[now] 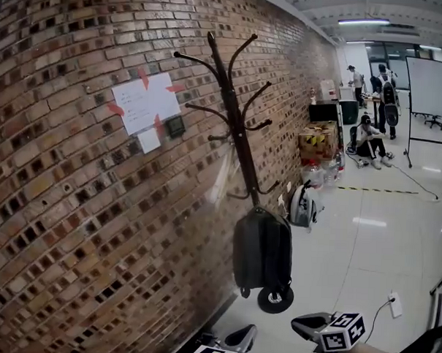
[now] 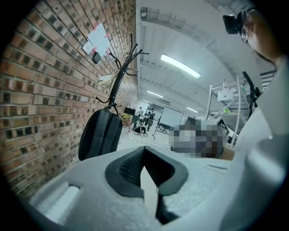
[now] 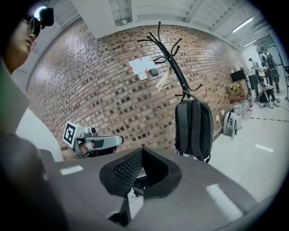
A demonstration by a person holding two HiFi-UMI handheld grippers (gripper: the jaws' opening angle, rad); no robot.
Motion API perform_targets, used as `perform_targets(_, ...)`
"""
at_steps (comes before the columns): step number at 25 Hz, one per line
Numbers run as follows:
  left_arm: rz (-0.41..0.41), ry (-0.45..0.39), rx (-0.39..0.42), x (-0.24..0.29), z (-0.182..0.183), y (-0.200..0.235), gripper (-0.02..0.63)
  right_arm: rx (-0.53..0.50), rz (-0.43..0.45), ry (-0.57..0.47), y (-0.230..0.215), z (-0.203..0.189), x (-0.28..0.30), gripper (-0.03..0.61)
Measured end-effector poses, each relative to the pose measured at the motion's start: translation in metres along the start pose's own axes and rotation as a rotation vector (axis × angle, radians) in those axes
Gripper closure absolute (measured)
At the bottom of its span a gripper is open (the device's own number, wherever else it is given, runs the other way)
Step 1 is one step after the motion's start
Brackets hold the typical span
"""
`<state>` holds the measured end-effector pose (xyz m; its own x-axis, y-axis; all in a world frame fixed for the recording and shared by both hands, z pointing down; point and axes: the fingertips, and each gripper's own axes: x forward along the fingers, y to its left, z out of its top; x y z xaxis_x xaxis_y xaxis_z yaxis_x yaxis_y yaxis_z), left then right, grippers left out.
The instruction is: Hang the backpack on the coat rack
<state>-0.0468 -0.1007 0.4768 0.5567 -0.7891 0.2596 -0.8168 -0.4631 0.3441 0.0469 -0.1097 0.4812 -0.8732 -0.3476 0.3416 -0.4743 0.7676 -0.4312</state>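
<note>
A dark grey backpack (image 1: pixel 261 251) hangs from a low hook of the black coat rack (image 1: pixel 234 121) standing against the brick wall. No gripper touches it. Both grippers sit at the bottom edge of the head view, well short of the pack: my left gripper (image 1: pixel 245 333) and my right gripper (image 1: pixel 298 325). In the left gripper view the jaws of the left gripper (image 2: pixel 144 149) meet with nothing between them, and the backpack (image 2: pixel 100 134) hangs beyond, to the left. The right gripper (image 3: pixel 142 150) is shut and empty, with the backpack (image 3: pixel 193 128) ahead on the right.
The rack's round black base (image 1: pixel 275 299) rests on the glossy floor under the pack. Taped paper sheets (image 1: pixel 145 103) are on the wall. A second small backpack (image 1: pixel 302 205), cardboard boxes (image 1: pixel 319 140), a whiteboard (image 1: pixel 432 86) and several people stand farther back. A white power strip (image 1: pixel 395 304) lies at right.
</note>
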Motion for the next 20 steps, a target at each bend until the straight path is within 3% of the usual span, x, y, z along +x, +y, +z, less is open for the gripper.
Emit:
perform_targets(6, 0.055, -0.023, -0.050, -0.121, -0.041, -0.004, 0.612, -0.075, 0.038, 0.041, 0.124, -0.056, 0.014, 0.578)
perform_targets(11, 0.061, -0.027, -0.060, -0.211, -0.065, -0.032, 0.612, -0.080, 0.062, 0.008, 0.208, -0.092, -0.001, 0.578)
perform_targets(20, 0.005, -0.033, -0.010, -0.269, -0.078, -0.061, 0.612, -0.100, 0.051, -0.020, 0.273, -0.115, -0.012, 0.579)
